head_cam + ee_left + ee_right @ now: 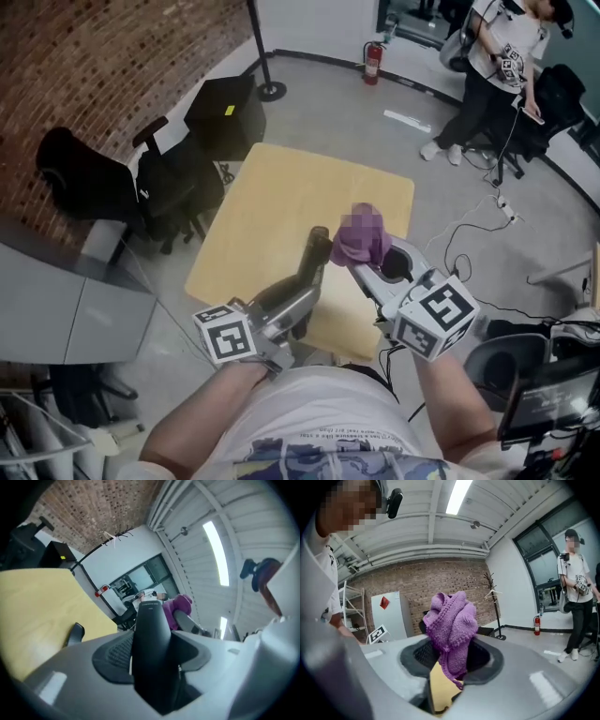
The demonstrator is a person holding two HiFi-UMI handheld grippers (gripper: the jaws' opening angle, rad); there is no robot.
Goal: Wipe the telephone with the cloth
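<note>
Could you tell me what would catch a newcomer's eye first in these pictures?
A purple cloth, held in the right gripper, stands out at the centre of the head view, close beside the black telephone handset held in the left gripper. Both hang above a pale yellow table, and a person stands at the far upper right.

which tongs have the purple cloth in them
The right tongs: the purple knitted cloth sits clamped between them, while the left tongs grip the black telephone handset.

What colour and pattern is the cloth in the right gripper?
Purple knitted cloth, ribbed stitch pattern; clearest in the right gripper view.
</note>
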